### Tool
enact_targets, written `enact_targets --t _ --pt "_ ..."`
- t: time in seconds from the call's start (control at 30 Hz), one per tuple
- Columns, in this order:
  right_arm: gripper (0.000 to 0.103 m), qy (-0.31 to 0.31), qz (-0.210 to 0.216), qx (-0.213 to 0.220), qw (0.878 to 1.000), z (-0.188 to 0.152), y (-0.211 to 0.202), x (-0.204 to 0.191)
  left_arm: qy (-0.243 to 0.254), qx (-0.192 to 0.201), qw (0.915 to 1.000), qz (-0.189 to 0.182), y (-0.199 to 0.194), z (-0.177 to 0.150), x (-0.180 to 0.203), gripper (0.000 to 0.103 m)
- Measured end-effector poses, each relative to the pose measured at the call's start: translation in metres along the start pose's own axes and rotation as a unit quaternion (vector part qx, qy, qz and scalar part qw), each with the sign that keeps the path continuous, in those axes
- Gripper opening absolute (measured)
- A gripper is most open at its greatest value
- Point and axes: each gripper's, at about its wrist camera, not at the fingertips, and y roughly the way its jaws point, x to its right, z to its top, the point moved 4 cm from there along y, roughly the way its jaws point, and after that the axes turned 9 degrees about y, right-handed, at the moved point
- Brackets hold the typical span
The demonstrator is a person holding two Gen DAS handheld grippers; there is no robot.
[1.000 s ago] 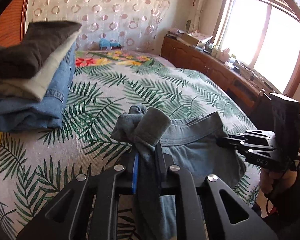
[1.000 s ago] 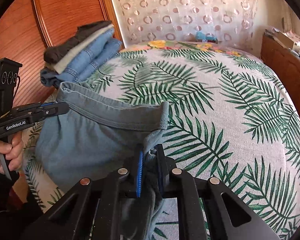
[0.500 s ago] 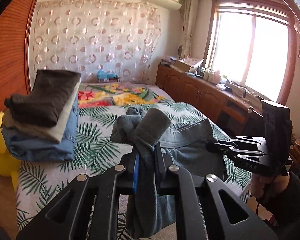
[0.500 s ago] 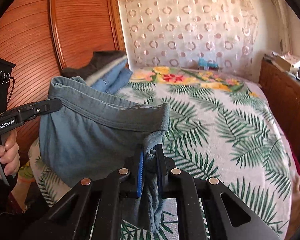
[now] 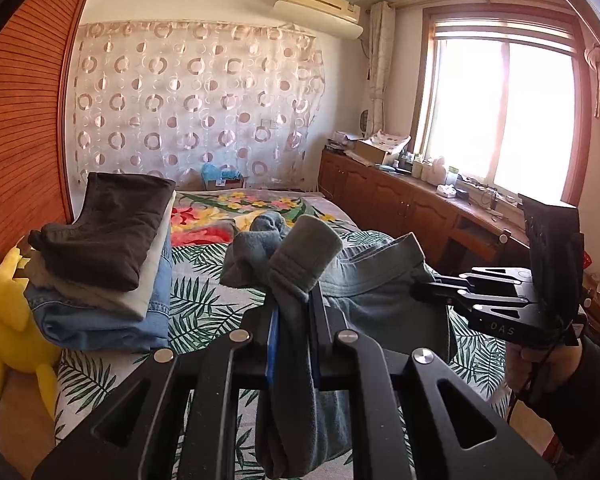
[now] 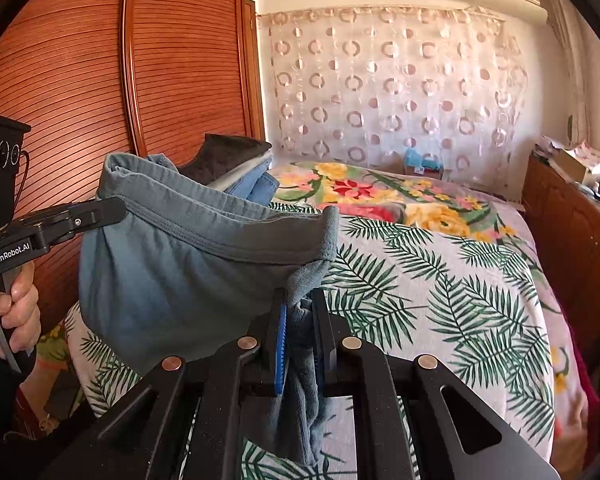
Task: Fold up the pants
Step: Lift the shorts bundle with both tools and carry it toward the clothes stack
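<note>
Hanging pants (image 6: pixel 172 280) waistband pinched inside both jaws.

The soft blue-grey cotton pants (image 6: pixel 172 280) hang in the air above the bed, not lying flat. The thick stitched waistband (image 6: pixel 220 228) is at the top and stretches sideways. It is pinched at both ends. The cloth below sags like a bag. One bunched corner (image 5: pixel 296 256) sticks up.
</note>
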Motion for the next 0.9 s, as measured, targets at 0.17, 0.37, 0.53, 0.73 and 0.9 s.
enact_targets --t 0.17,0.37,0.53,0.73,0.9 --pt "0.011 -0.002 0.003 -0.005 1.0 0.002 0.012 0.003 -0.008 -0.003 0.9999 0.005 0.007 -0.003 -0.006 0.013" --pt "0.011 -0.007 0.012 -0.014 1.0 0.013 0.028 0.005 -0.012 -0.01 0.9998 0.013 0.013 0.0 -0.015 0.013" --pt "0.011 -0.015 0.017 -0.013 1.0 0.03 0.041 0.001 -0.011 -0.007 0.9997 0.02 0.019 0.009 -0.023 0.013" --pt "0.011 -0.035 0.02 -0.003 0.999 0.06 0.057 -0.006 -0.012 0.008 0.9993 0.034 0.021 0.023 -0.039 0.013" --pt "0.011 -0.053 0.023 0.006 0.998 0.087 0.073 -0.011 -0.016 0.018 0.9986 0.048 0.025 0.038 -0.059 0.013"
